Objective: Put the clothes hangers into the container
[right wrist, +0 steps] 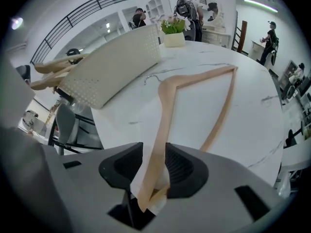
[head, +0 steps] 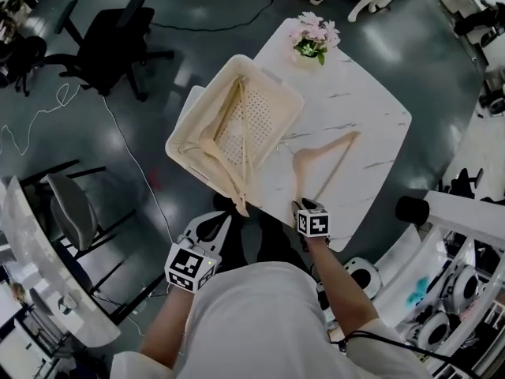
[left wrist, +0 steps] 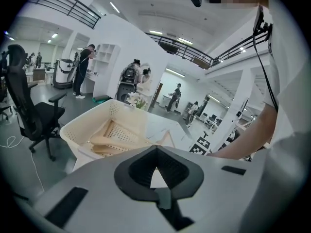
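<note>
Hanger [right wrist: 159, 125] looks light, stiff, smooth wood; its corner, a sound hold, sits unpinched between the wide jaws of the right gripper [right wrist: 154, 148]; left gripper [left wrist: 155, 149] closed, empty.

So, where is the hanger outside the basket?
In the head view, the hanger lies on the white table, right of the basket, its near end between the jaws of the right tool.

Cool, even overhead light is filling the room. Ceiling strip lights [left wrist: 155, 32] are glowing at twelve o'clock in the left gripper view, and the glossy floor [head: 394, 46] is throwing back pale glare at one o'clock in the head view. The white table [head: 371, 125] is reading bright, and the clothes hanger [right wrist: 164, 106] is casting only a faint shadow. Both gripper views are bulging fisheye-fashion, darkening to black at their corners.
</note>
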Tool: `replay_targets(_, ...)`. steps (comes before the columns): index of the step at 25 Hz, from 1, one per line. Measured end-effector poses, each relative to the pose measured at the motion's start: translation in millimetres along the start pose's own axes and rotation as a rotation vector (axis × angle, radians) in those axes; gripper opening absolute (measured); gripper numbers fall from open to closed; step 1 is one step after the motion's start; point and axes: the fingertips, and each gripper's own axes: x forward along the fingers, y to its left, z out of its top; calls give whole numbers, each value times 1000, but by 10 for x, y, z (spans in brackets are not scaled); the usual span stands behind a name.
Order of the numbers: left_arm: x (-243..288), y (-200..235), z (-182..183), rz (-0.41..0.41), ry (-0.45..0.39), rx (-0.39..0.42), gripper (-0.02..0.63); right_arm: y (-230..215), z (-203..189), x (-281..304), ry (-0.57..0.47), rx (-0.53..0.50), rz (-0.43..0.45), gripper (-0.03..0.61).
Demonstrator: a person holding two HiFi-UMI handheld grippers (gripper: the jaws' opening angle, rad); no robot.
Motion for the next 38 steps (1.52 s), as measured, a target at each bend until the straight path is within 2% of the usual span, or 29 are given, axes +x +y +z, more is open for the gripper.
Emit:
replay_targets(6, -123, 183, -120, 36, 24, -14, 8, -100, -39, 117, 18, -11, -176, 130)
replay_targets(10, -169, 284, -163, 49, 29, -20, 8, -54, -29, 161, 9, -38, -213, 106)
replay_targets(13, -198, 317, -178, 47, 27, -21, 8, -63, -29, 153, 22, 2, -198, 89)
replay_targets(16, -208, 308, -155, 36, 21, -14, 8, -65, 23, 44, 13, -11, -166, 86)
replay_targets(28, -186, 206, 21, -18, -17, 23, 8, -42, 400, -713, -108, 46, -51, 84)
replay_targets(32, -168, 180, 70, -31, -24, 35, 8, -74, 485, -919, -143, 69, -47, 84)
replay_targets(38, -170, 170, 178, -43, -42, 56, 8, 9, 638, -1223, -191, 35, -35, 84)
